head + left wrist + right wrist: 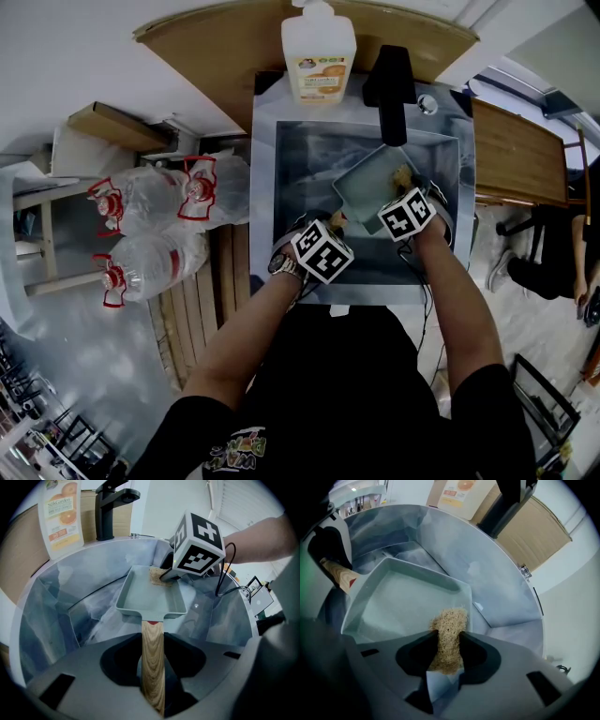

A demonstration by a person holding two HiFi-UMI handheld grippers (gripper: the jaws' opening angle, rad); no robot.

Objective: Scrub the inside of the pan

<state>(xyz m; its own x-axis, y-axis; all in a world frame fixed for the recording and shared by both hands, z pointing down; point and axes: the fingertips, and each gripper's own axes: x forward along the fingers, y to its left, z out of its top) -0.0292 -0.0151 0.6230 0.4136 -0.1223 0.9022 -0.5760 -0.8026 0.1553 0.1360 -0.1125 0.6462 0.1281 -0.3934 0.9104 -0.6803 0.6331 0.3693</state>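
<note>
Counts first: one sink (281, 187), one pan (370, 183), one scrubber (403, 175), one black tap (392, 84), one soap bottle (319, 52) and three clear jugs (141, 197) with red caps, which sit left of the sink, well apart from the work. Two grippers are in use, each with one marker cube.

The grey, rectangular pan lies inside the sink, towards its right side under the tap. Its wooden handle (152, 663) points back at the person.

The left gripper (336, 222) has its fingers closed on that handle, one on either side of the wood, with the handle running straight up between them in the left gripper view. The right gripper (447, 653) has its fingers pinched on the tan, fibrous scrubber, which is squeezed narrow where they grip it. Its free end pokes out ahead and touches the inside of the pan at the far corner, by the wall away from the handle.

Both bare forearms reach forward from the body and dip into the sink, close together and side by side. Both grippers point steeply down. The left wrist wears a watch (284, 264). The right gripper sits just ahead of the left, over the pan itself.
</note>
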